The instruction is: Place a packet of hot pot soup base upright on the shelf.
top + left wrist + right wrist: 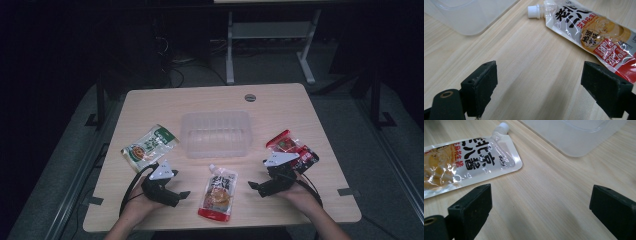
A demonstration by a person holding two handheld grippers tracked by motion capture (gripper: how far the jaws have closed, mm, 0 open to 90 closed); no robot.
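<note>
The spout pouch [218, 193] lies flat on the wooden bench [280, 107], between the two grippers, with its white cap pointing at the clear plastic box [216, 134]. The left gripper [181, 195] sits near its left side, jaws wide apart and holding nothing. The right gripper [255, 187] sits near its right side, jaws also wide apart and holding nothing. A green packet [149, 146] lies to the left and a red packet [291, 147] to the right.
</note>
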